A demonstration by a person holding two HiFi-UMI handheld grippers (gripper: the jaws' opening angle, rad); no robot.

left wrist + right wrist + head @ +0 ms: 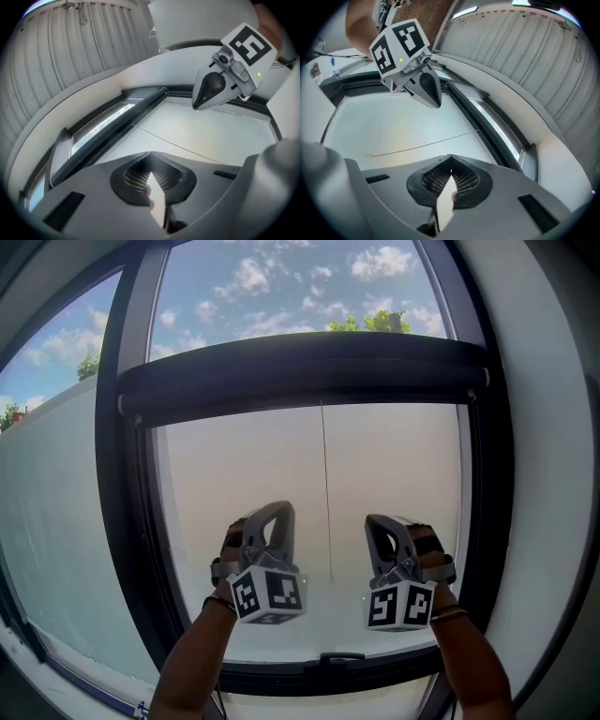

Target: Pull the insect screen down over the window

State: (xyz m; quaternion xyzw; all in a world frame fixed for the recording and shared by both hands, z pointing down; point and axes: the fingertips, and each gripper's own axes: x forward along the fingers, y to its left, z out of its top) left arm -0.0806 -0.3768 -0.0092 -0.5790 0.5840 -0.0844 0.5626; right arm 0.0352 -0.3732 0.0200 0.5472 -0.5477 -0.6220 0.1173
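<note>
Head view gives me both grippers raised in front of the window [122, 474], side by side, with the thin pull cord [324, 493] hanging between them. The left gripper [278, 514] has its fingers pressed fully together with nothing in them, and the left gripper view confirms it: the tips meet on bare air. The right gripper [380, 523] is the same, fingers closed and empty.

The insect screen seems to me rolled up inside the dark bar [300, 376] that spans the upper part of the window from its left edge to its right edge. I see no mesh below that bar, only the pale wall [244, 484] outside, so I judge the pull not yet begun.

To do this well I would open one set of fingers first, since closed fingers cannot take the cord. I would then bring them around the cord just under the bar and close firmly. The cord is thin and could slip, so I would check the hold in that gripper's own view before hauling. The pull should run straight down toward the bottom edge, kept central so the bar does not tilt and bind at the side edges. A small catch [342, 659] sits at the middle of the bottom edge, possibly the landing point, though I cannot tell.
</note>
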